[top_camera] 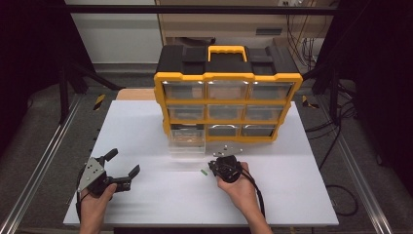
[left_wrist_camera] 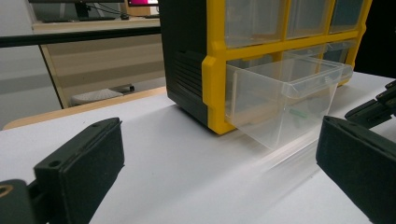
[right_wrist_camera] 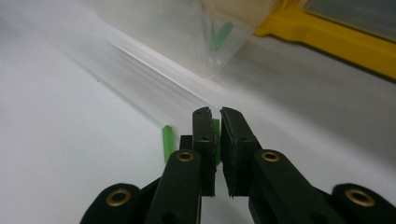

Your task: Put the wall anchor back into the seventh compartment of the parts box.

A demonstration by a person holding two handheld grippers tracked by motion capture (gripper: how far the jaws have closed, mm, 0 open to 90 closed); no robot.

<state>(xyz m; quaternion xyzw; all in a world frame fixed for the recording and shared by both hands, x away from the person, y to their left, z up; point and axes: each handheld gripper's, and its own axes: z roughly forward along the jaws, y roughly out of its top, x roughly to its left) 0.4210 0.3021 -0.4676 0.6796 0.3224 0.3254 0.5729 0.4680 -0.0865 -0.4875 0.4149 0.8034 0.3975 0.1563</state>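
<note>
Near pulled-out drawer (left_wrist_camera: 285,100): R gripper (right_wrist_camera: 215,116) fingers nearly closed, grasp unclear, green pieces (right_wrist_camera: 167,142) beside | L gripper (top_camera: 122,166) spread wide

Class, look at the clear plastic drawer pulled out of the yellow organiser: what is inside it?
Inside the clear plastic drawer, one small green piece shows through the wall. Glare hides the rest of the floor.

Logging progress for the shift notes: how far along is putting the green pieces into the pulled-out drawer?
Done: the clear drawer is pulled out, with green pieces inside. In hand: the right gripper, nearly shut, is at a green piece on the table. The left gripper waits open. Left: grasping it, dropping it in.
</note>
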